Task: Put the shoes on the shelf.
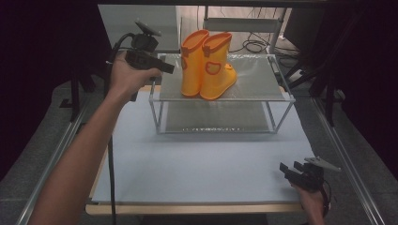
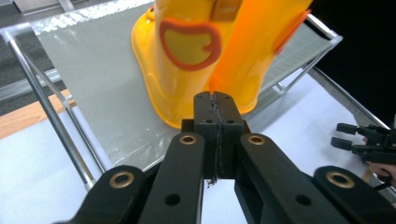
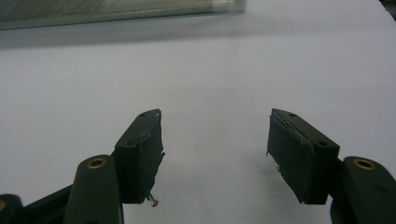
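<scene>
- High view: a pair of orange-yellow boots (image 1: 206, 65) stood upright, side by side and touching, on the top shelf of a metal-framed rack (image 1: 281, 96) set toward the far half of the pale table (image 1: 197, 164).
- Same view: the left tongs (image 1: 166, 68) were held at the rack's left edge, level with the top shelf, pointing toward the boots and stopping short of them.
- Left gripper view: the left tongs (image 2: 216, 116) were pressed flat together with nothing between them. The tips sat just in front of the boots' (image 2: 205, 60) soles, apart from them.
- That view also gave boot detail the high view blurred: an orange-outlined patch on the nearer boot's side and orange trim on the other.
- It caught the right tongs (image 2: 343, 135) far off at its right margin, over the table (image 2: 299, 126).
- High view: the right tongs (image 1: 291, 169) rested low at the near right corner of the table, well apart from the rack and boots.
- Right gripper view: the right tongs (image 3: 215, 154) stood wide apart, holding nothing, with bare table (image 3: 210, 70) beneath and between them.
- That view took in just the rack's lower edge (image 3: 121, 11) along its top.
- The pad (image 3: 149, 158) on its left showed a frayed edge.
</scene>
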`<state>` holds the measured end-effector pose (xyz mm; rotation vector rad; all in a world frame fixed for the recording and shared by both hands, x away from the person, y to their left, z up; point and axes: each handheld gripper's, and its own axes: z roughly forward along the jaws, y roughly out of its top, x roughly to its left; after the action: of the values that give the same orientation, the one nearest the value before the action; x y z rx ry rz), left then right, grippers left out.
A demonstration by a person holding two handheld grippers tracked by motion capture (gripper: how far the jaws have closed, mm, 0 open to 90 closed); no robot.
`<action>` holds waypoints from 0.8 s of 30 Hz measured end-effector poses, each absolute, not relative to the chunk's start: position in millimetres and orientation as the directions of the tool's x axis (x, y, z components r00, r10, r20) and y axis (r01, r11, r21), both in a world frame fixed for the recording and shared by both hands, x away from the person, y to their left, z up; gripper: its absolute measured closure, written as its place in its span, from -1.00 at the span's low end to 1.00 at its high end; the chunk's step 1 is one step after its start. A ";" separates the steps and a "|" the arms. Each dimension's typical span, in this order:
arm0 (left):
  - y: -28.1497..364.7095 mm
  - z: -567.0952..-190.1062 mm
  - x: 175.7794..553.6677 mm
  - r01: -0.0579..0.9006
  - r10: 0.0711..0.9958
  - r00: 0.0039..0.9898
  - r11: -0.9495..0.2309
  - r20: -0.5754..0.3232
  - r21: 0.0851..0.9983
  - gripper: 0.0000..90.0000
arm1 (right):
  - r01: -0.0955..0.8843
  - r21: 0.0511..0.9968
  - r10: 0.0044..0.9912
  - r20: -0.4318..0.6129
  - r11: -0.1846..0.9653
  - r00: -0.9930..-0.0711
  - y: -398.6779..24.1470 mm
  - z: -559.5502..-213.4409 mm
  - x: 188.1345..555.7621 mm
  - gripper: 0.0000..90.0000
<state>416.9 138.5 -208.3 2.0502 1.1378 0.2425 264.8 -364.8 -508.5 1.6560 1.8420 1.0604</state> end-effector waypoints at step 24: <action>126.9 -284.3 455.3 0.714 0.824 0.531 -0.311 -0.197 0.627 1.00 | 0.627 0.779 0.971 0.160 -0.013 -0.179 -367.3 -509.6 265.1 -0.21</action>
<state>455.3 126.9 -284.3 2.0950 1.2417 0.2083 265.1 -367.3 -509.6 1.6561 1.8360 1.0558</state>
